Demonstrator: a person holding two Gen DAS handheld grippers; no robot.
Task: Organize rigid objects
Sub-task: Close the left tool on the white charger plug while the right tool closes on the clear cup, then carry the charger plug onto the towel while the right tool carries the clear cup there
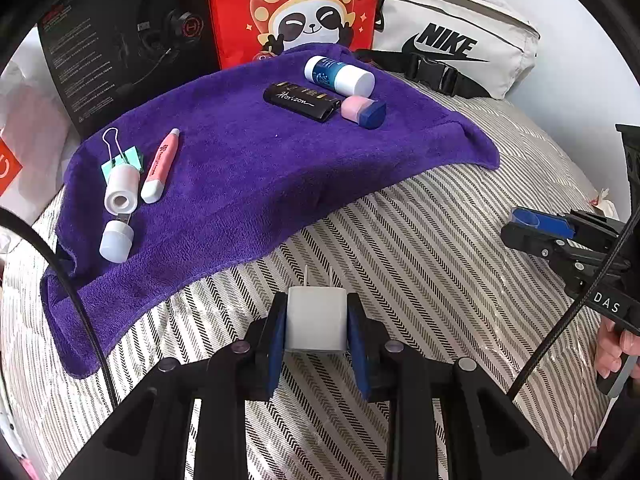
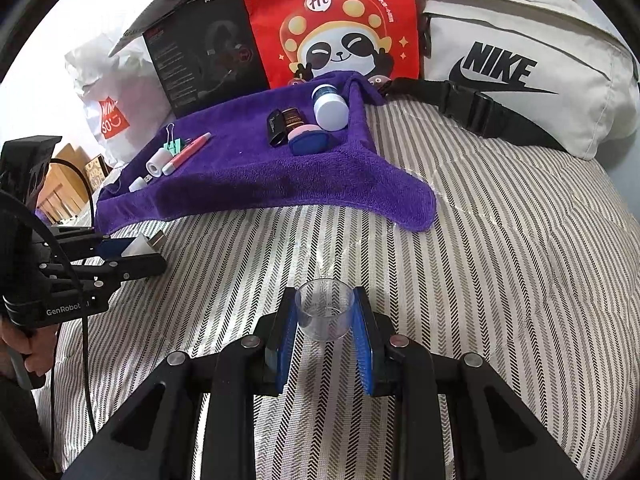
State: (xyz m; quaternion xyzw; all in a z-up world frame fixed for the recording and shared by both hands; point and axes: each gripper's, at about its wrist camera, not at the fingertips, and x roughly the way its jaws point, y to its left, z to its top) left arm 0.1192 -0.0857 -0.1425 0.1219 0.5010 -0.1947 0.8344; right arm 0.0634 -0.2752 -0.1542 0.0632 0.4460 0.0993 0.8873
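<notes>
My left gripper [image 1: 317,322] is shut on a white plug adapter [image 1: 316,318], prongs forward, above the striped bedspread. It also shows in the right wrist view [image 2: 134,250]. My right gripper [image 2: 325,314] is shut on a small clear plastic cup [image 2: 325,314]; it shows at the right edge of the left wrist view [image 1: 528,226]. A purple towel [image 1: 248,168] lies ahead. On its left lie a green binder clip [image 1: 120,156], a white tape roll [image 1: 122,188], a pink highlighter [image 1: 160,166] and a white USB stick [image 1: 116,240]. On its right lie a blue-white bottle [image 1: 338,74], a black lighter [image 1: 302,102] and a pink-blue sharpener [image 1: 364,110].
Behind the towel stand a black headset box [image 1: 128,40], a red panda bag [image 1: 296,8] and a white Nike bag [image 1: 452,36] with a black strap. A white shopping bag [image 2: 116,96] sits at the left. The striped bedspread [image 2: 500,280] spreads under everything.
</notes>
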